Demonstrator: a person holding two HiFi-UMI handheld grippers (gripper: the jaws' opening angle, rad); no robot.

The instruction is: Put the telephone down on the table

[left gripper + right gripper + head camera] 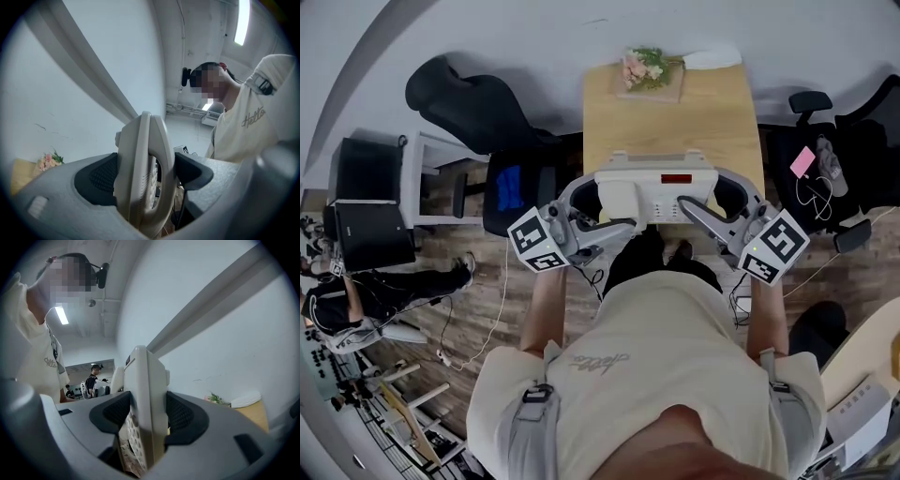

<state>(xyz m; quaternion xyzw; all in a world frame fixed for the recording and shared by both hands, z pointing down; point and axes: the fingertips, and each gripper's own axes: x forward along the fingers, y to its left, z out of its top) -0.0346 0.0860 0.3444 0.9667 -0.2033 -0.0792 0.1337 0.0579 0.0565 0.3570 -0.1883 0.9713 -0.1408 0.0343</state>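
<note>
The telephone [656, 190] hung over the near edge of the table [675, 122], carried between both claws. From the head view it looked not yet set on the wood, though that was hard to judge.

The left gripper [600, 206] was clamped on the side holding the handset, its pads pressed against both faces. The right gripper [712, 200] gripped the opposite side just as firmly.

To set it down well, both claws would need to sink together and keep the body level, since a tilt could roll the handset out of its cradle. The whole base should go past the table's near edge and stay well short of the flowers [645, 67] at the far end. Both grips should open only once the wood bore the weight.
</note>
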